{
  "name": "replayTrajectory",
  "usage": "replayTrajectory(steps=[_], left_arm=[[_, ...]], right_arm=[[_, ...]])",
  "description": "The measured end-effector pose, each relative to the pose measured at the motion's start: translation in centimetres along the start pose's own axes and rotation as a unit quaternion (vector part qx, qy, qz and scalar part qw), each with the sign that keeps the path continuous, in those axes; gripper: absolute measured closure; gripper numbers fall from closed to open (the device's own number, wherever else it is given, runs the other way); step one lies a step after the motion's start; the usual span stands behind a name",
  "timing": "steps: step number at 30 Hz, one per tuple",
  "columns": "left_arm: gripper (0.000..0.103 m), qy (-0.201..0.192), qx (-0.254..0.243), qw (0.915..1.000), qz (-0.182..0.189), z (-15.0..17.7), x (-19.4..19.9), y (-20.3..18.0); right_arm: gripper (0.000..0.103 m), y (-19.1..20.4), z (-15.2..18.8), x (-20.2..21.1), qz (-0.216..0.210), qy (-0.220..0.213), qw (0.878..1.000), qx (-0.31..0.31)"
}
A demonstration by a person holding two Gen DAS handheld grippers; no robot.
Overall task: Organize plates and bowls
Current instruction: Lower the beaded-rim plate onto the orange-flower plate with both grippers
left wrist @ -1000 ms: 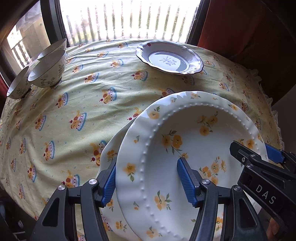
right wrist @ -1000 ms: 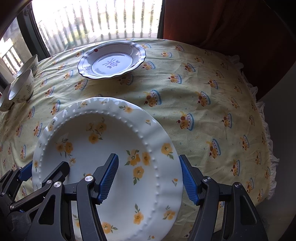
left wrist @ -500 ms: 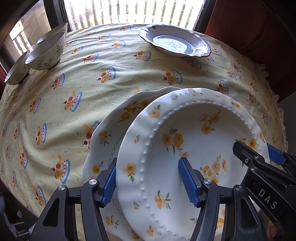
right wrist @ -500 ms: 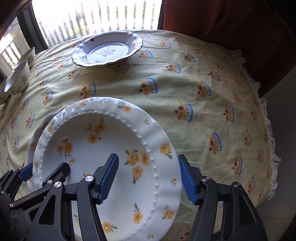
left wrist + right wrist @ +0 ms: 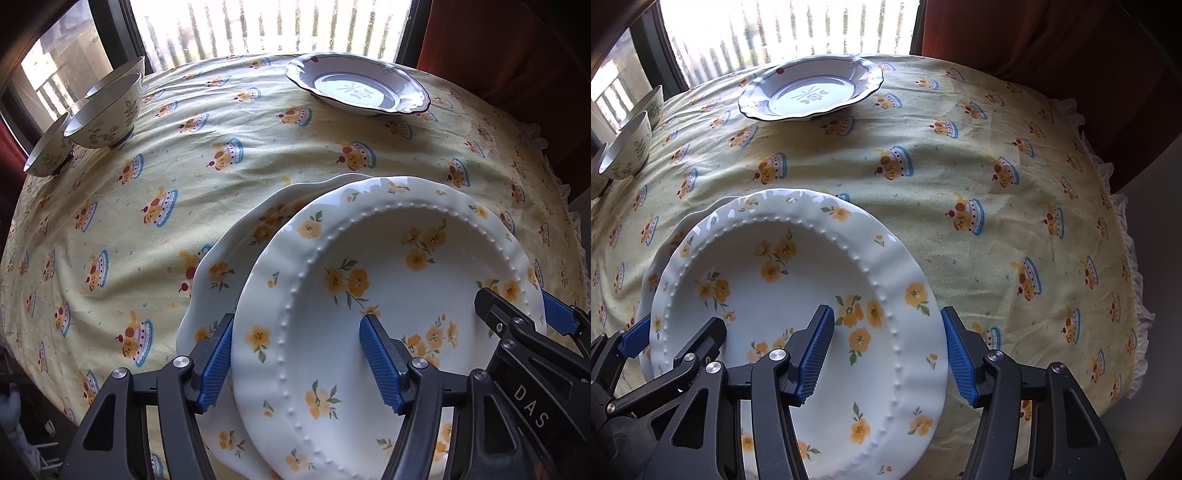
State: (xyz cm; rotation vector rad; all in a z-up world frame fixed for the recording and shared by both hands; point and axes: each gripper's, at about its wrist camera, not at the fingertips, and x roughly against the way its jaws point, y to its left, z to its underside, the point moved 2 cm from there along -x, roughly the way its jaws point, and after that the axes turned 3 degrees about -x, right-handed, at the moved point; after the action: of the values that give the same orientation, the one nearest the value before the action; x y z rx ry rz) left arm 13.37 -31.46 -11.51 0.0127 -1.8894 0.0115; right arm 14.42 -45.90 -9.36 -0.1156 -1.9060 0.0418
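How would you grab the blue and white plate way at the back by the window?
I'd pinch the wavy rim of the blue and white plate on its near edge, coming in low from the front. The rim flares up off the tablecloth, so one finger could probably slip under and one on top. The middle dips down, with nothing there to pinch.

A white plate [image 5: 388, 314] is showing yellow-orange flowers with green leaves, and the plate beneath it [image 5: 229, 273] is wearing the same print. The tablecloth [image 5: 960, 166] is showing pale yellow with cupcake motifs edged in blue, while the far plate [image 5: 812, 92] is showing white with a dark rim line. The bowls [image 5: 107, 118] are carrying green leaf sprigs on cream, and the gripper pads [image 5: 816, 354] are showing bright blue on black frames.
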Motion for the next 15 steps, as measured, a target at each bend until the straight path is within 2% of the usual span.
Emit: replayTrajectory(steps=[3,4,9,12,15], left_arm=[[0.028,-0.003,-0.024,0.9987,-0.044,-0.1,0.2,-0.5],[0.027,-0.003,-0.026,0.9986,-0.047,-0.1,0.3,-0.5],[0.026,-0.006,-0.001,0.9998,-0.020,-0.3,1.2,1.0],[0.026,-0.003,0.006,1.0000,0.003,-0.2,1.6,1.6],[0.026,-0.001,0.009,0.9999,0.014,0.1,1.9,1.9]], right_arm=[[0.041,-0.1,0.2,0.1,-0.010,0.003,1.000,-0.002],[0.041,-0.1,0.2,0.2,-0.007,0.004,1.000,-0.002],[0.042,-0.1,0.5,0.4,-0.012,0.004,1.000,0.002],[0.047,0.3,0.5,0.5,-0.019,0.004,1.000,0.011],[0.048,0.9,0.5,0.2,-0.008,0.007,1.000,0.021]])
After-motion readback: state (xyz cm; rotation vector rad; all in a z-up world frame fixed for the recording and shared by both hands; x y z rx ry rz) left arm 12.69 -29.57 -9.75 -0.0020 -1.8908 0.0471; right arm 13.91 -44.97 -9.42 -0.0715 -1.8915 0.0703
